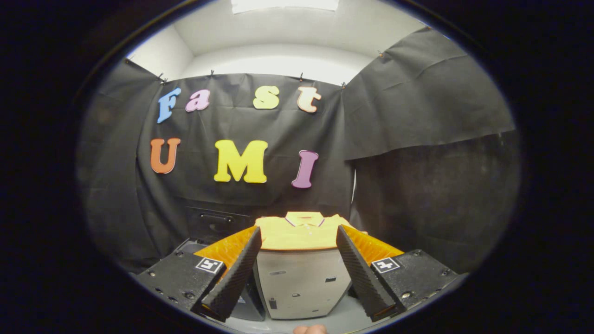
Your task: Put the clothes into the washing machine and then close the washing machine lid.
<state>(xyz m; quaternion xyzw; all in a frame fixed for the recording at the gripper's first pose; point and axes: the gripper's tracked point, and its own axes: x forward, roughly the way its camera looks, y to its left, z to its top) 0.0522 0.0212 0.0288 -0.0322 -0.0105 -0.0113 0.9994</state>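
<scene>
A folded yellow polo shirt (pixel 299 234) lies flat with its collar pointing away from me, on top of a pale grey box-like unit (pixel 301 283). My gripper (pixel 298 229) is open, its two fingers spread wide. The shirt lies just ahead of the fingertips and shows in the gap between them. Neither finger touches the shirt. Behind and to the left of the shirt stands a dark cabinet-like body (pixel 216 222) with a handle on its front. I cannot tell whether it is the washing machine.
Black cloth walls close the booth at the back and on both sides. The right wall (pixel 431 204) stands close beside the grey unit. A person's fingertip (pixel 310 329) shows just below the fingers. A pale floor strip (pixel 334 320) lies under the unit.
</scene>
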